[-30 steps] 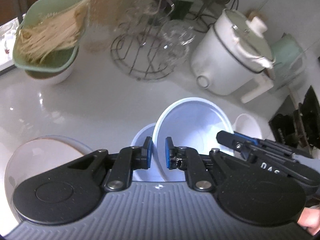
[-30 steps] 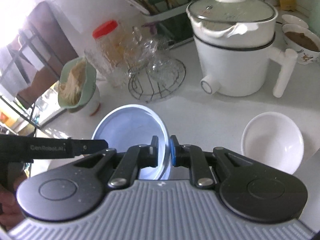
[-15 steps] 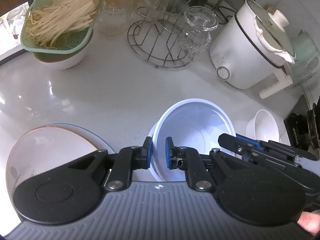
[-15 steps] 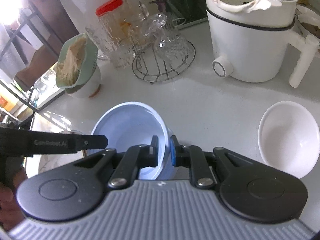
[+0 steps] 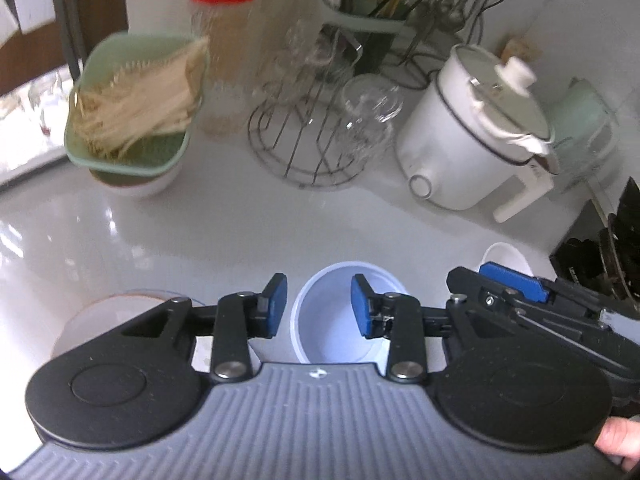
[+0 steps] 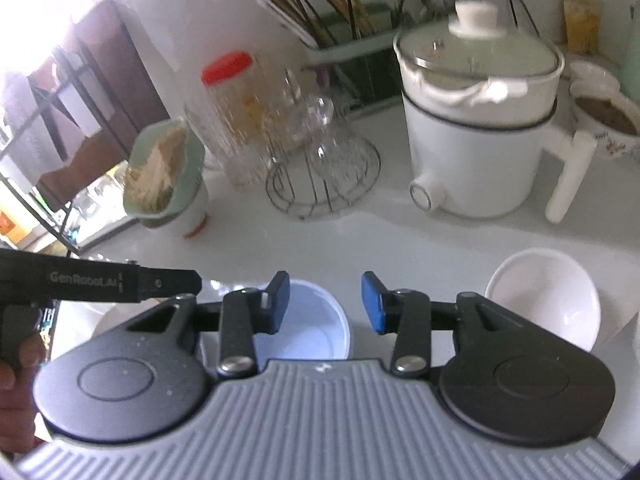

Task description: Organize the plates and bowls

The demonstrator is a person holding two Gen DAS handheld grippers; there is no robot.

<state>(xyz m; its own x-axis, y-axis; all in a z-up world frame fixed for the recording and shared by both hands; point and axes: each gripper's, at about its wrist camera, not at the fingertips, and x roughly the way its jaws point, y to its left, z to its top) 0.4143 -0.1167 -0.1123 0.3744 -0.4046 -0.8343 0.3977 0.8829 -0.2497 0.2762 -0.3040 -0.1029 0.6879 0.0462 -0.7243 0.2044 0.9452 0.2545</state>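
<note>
**Inspector:** State of the left gripper (image 5: 319, 306)?

**Assistant:** Jaws spread wide, nothing held; the pale blue bowl (image 5: 340, 320) stands upright on the white counter (image 5: 240, 232) below the gap, clear of both pads; a plate (image 5: 116, 316) lies to its left, largely hidden behind the gripper body.

**Inspector:** And the right gripper (image 6: 325, 302)?

**Assistant:** Likewise wide apart and empty; the blue bowl (image 6: 312, 332) sits under its left finger, not gripped; a white bowl (image 6: 548, 300) rests on the counter to the right, well apart from the blue one.

**Inspector:** Surroundings?

**Assistant:** A white electric pot (image 6: 480, 128) at the back right; a wire rack of glasses (image 5: 320, 132) centre; a green basket (image 5: 136, 104) holding what appear to be noodles, though blur prevents certainty; a red-lidded jar (image 6: 232, 116) beside it.
</note>
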